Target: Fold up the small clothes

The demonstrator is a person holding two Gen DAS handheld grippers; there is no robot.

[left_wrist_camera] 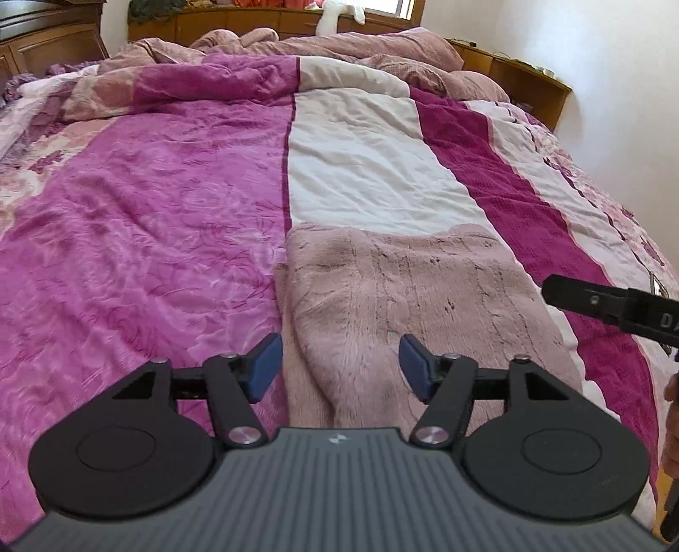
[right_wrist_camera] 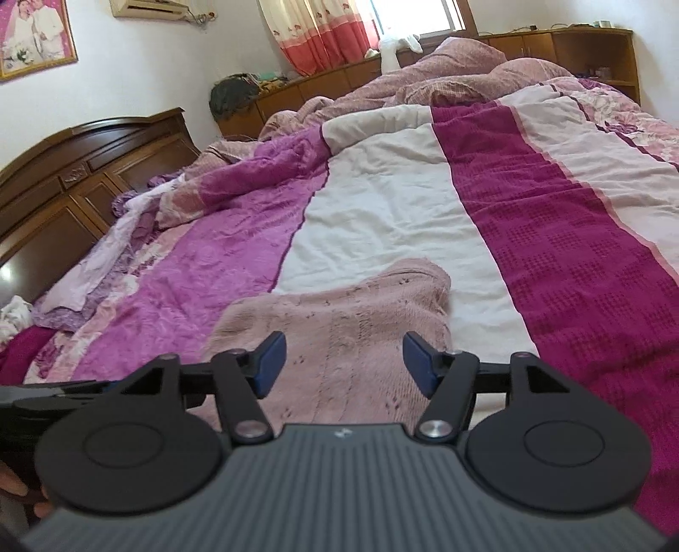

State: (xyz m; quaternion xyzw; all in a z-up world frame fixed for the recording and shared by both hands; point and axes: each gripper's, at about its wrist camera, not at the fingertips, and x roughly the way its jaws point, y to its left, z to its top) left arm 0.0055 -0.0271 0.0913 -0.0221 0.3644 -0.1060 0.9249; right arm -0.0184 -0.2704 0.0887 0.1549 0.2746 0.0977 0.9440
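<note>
We hold the left gripper (left_wrist_camera: 339,367) and right gripper (right_wrist_camera: 343,365) wide open over the fuzzy pink garment (left_wrist_camera: 403,297) on the bed (left_wrist_camera: 148,233).

Bright daylight from the far window (right_wrist_camera: 418,15); soft focus, edges fisheye-bent.

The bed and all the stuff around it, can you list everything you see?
Fuzzy garment: one, dusty pink, flat on the quilt's white stripe, near both tongs.
Quilt: one, pink, white and magenta stripes, covering the bed.
Rumpled blanket: one, mauve, heaped at the far side.
Headboard: one, dark wood, left.
Plush toy: one, white, by the window.
Curtain: one, cream and red.
Framed photo: one, on the wall.
Left tongs: black with blue pads, open, empty.
Right tongs: the same, open, empty.
</note>
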